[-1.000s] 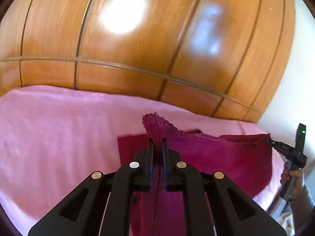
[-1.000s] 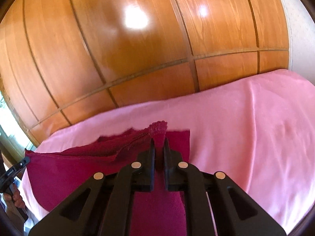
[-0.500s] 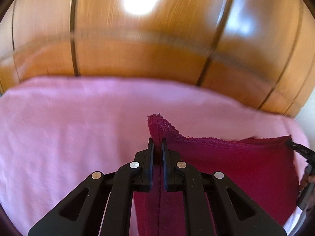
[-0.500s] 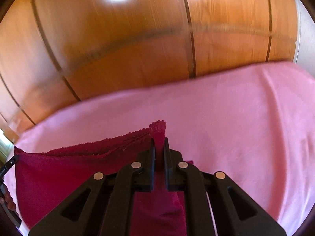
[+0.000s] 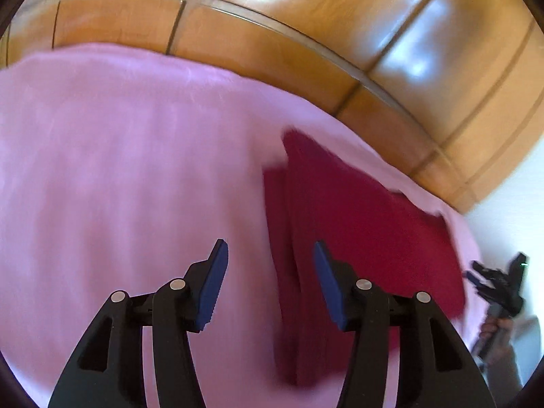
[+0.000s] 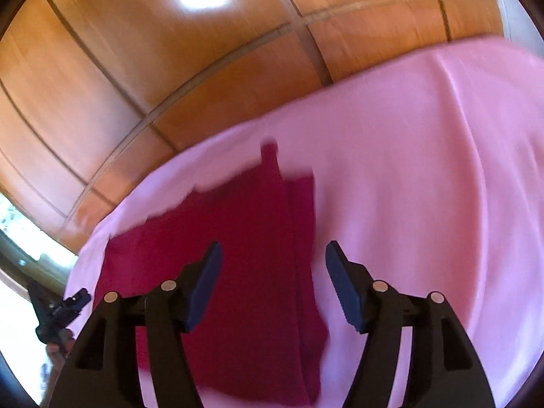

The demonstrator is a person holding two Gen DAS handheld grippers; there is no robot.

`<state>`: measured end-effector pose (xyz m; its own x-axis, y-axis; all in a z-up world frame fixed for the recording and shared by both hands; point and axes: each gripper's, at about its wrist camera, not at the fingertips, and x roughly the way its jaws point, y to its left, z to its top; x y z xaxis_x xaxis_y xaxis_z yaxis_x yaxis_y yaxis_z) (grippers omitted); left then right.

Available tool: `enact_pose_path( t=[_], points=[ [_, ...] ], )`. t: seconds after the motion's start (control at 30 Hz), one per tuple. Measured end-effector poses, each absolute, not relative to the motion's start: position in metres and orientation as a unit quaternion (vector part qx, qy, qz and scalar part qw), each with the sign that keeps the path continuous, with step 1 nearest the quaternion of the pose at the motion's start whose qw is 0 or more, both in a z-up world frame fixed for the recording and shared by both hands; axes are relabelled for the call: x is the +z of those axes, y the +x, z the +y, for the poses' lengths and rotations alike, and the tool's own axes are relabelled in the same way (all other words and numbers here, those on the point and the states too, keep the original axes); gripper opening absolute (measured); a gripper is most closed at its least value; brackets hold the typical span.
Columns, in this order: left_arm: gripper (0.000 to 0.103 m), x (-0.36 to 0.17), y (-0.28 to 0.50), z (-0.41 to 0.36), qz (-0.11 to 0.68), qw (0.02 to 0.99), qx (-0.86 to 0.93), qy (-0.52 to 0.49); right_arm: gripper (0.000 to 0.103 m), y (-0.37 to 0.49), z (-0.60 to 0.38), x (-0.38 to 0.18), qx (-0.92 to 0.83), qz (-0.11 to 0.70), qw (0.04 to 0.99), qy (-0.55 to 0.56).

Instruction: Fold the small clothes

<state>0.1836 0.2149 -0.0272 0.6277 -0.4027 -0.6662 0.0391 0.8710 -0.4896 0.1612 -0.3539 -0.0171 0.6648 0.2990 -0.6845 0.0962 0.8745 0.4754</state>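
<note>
Both views are smeared by motion, so the edges of the dark red cloth (image 5: 357,224) are soft and I cannot make out its hem or how many layers are stacked. Its near end is cut off behind my own claw arms at the bottom of each frame.

The cloth lies on a pink sheet (image 5: 119,170) covering the bench, with glossy wooden panelling (image 5: 340,34) behind it in the upper part of both frames and a pale wall at far right.

My left claw (image 5: 268,255) is opening, nothing pinched; the cloth's left edge runs between its fingers, below them. My right claw (image 6: 272,258) is opening too, free above the cloth's right edge. At the left view's right edge the other claw and a hand (image 5: 493,329) show, blurred.
</note>
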Motion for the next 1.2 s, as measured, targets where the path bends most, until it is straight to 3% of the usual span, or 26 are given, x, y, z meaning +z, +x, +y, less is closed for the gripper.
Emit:
enact_pose_path(
  t=[0.13, 0.23, 0.27, 0.33, 0.4, 0.57, 0.73, 1.03, 1.1, 1.17, 1.2],
  points=[
    [0.058, -0.039, 0.132, 0.199, 0.418, 0.868, -0.161, -0.215, 0.063, 0.121, -0.35, -0.037, 0.062, 0.421, 0.867, 0.259],
    [0.058, -0.051, 0.12, 0.183, 0.43, 0.859, -0.173, -0.215, 0.05, 0.118, -0.338, -0.055, 0.065, 0.438, 0.858, 0.261],
    [0.057, -0.054, 0.12, 0.176, 0.43, 0.859, -0.18, -0.212, 0.041, 0.123, -0.335, -0.061, 0.063, 0.446, 0.856, 0.255],
    [0.03, -0.055, 0.124, 0.168, 0.433, 0.859, -0.182, -0.204, 0.032, 0.129, -0.332, -0.066, 0.049, 0.45, 0.856, 0.252],
    [0.014, -0.056, 0.132, 0.167, 0.444, 0.854, -0.173, -0.209, 0.018, 0.133, -0.334, -0.061, 0.046, 0.449, 0.85, 0.271],
    [0.008, -0.038, 0.115, 0.177, 0.418, 0.867, -0.183, -0.2, 0.011, 0.113, -0.341, -0.028, 0.061, 0.415, 0.868, 0.266],
    [0.008, -0.025, 0.08, 0.177, 0.42, 0.864, -0.203, -0.186, 0.011, 0.087, -0.342, -0.013, 0.076, 0.414, 0.871, 0.252],
    [0.011, -0.024, 0.019, 0.182, 0.433, 0.852, -0.209, -0.205, 0.013, 0.042, -0.342, -0.036, 0.079, 0.466, 0.853, 0.223],
    [0.029, -0.015, 0.025, 0.193, 0.419, 0.856, -0.202, -0.227, 0.028, 0.05, -0.346, -0.028, 0.07, 0.454, 0.857, 0.232],
    [0.032, -0.003, 0.037, 0.202, 0.399, 0.864, -0.192, -0.239, 0.049, 0.06, -0.349, -0.015, 0.056, 0.436, 0.869, 0.227],
    [0.032, 0.002, 0.046, 0.205, 0.391, 0.868, -0.19, -0.24, 0.049, 0.068, -0.349, -0.009, 0.054, 0.427, 0.875, 0.221]
  ],
)
